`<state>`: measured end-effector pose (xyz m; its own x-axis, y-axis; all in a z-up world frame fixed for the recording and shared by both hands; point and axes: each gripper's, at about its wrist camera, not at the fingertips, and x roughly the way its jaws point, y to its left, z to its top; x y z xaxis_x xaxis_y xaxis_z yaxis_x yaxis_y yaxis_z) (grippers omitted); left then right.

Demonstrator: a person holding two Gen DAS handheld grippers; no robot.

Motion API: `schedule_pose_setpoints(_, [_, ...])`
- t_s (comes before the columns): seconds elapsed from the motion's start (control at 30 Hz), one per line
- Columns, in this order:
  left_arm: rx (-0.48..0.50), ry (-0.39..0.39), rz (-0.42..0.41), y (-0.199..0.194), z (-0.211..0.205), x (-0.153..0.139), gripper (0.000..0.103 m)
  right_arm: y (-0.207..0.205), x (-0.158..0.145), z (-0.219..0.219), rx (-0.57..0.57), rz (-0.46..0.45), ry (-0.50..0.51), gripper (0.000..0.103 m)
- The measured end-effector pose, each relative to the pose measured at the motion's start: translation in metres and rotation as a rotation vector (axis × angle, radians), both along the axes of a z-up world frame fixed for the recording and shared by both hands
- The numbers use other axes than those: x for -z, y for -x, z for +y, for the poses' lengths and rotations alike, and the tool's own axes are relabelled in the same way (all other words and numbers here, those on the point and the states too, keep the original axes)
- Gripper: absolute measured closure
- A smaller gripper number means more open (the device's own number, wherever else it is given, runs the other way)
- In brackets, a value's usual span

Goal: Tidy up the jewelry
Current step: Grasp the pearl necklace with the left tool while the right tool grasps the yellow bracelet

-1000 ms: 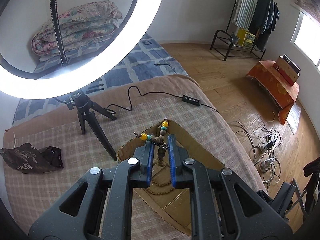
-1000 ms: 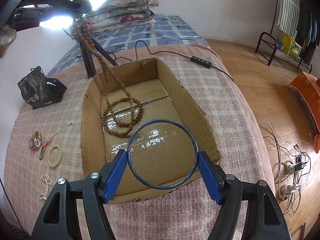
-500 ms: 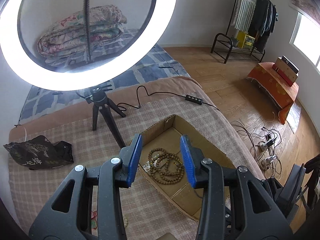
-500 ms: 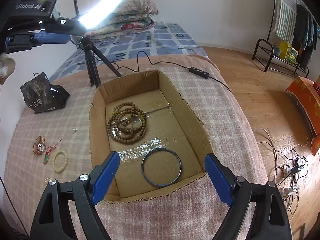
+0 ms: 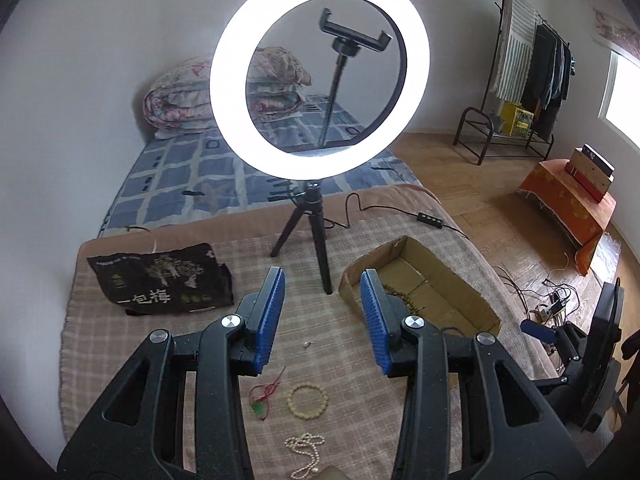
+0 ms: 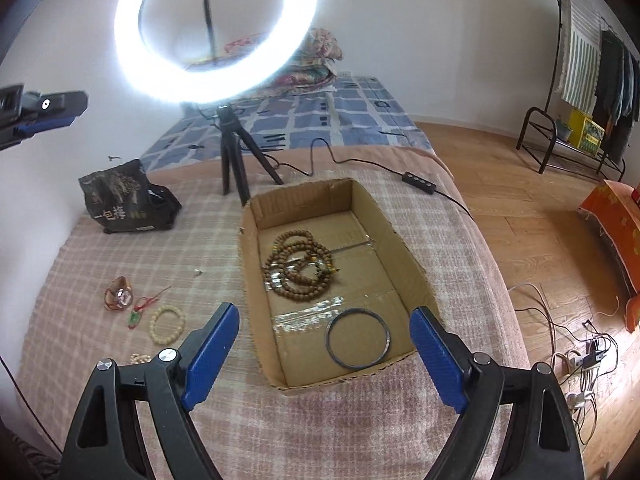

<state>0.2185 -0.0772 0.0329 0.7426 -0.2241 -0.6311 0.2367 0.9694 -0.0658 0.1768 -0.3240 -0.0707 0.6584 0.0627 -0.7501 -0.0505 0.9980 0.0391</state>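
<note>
A home bedroom. At twelve o'clock a bed with a blue patchwork sheet (image 5: 192, 176) carries folded floral quilts (image 5: 180, 104) against a white wall. Toward two o'clock stands a black metal clothes rack hung with garments (image 5: 528, 76) on a wooden plank floor (image 5: 472, 184). A lit white ring light on a black tripod (image 5: 320, 92) stands on the pink checked blanket (image 5: 120, 344).

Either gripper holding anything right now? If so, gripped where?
Nothing held. Left gripper and right gripper both stand open with empty jaws; the wooden bead necklace and dark bangle lie in the cardboard box.
</note>
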Motion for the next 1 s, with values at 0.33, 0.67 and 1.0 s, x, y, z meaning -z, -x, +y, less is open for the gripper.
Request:
schedule_pose_setpoints(0.33, [-0.086,0.014,0.075,0.059,0.074,0.059,0.063,0.006,0.007,0.048,-0.122,0.011,-0.008,0.014])
schedule_pose_setpoints(0.67, [-0.114,0.101,0.213,0.088,0.106,0.137,0.063,-0.002,0.029,0.089,-0.207,0.068,-0.038,0.014])
schedule_pose_setpoints(1.0, [-0.039,0.138,0.287,0.091,0.091,0.181,0.063,-0.026,0.064,0.117,-0.265,0.17,-0.082,0.025])
